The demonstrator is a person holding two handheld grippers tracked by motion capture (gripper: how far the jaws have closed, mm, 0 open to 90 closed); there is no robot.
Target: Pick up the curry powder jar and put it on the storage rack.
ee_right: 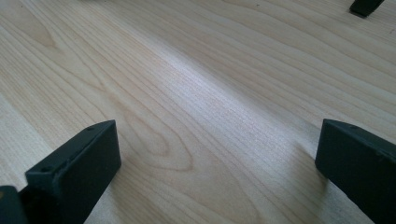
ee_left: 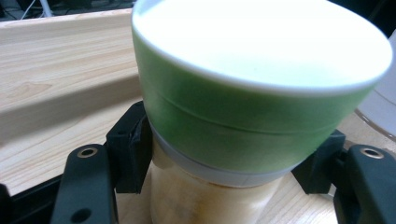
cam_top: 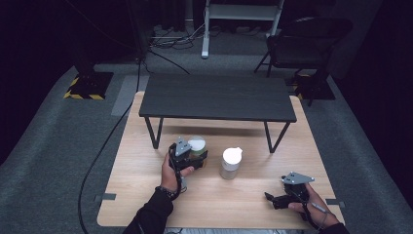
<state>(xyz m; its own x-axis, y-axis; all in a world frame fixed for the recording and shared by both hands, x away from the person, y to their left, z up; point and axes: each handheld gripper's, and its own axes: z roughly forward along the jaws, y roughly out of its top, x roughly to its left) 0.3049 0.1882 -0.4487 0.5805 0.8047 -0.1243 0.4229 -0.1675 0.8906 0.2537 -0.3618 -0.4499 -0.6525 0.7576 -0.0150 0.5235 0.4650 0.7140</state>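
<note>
A jar with a green lid and white top (cam_top: 197, 145) stands upright on the wooden table (cam_top: 146, 195), in front of the black bench. My left gripper (cam_top: 198, 157) is shut on it. In the left gripper view the black pads (ee_left: 133, 144) press on both sides of the jar (ee_left: 252, 107) just under the lid's rim, with my left gripper (ee_left: 229, 161) around its pale body. My right gripper (cam_top: 272, 198) rests low near the table's front right, apart from the jars. Its jaws stand wide, and my right gripper (ee_right: 217, 154) has only bare wood between them.
A second jar with a white lid (cam_top: 231, 163) stands just right of the held one. A low black bench (cam_top: 216, 97) spans the table's far half; one of its feet (ee_right: 364, 6) is ahead of the right gripper. A chair (cam_top: 307, 39) stands beyond the table.
</note>
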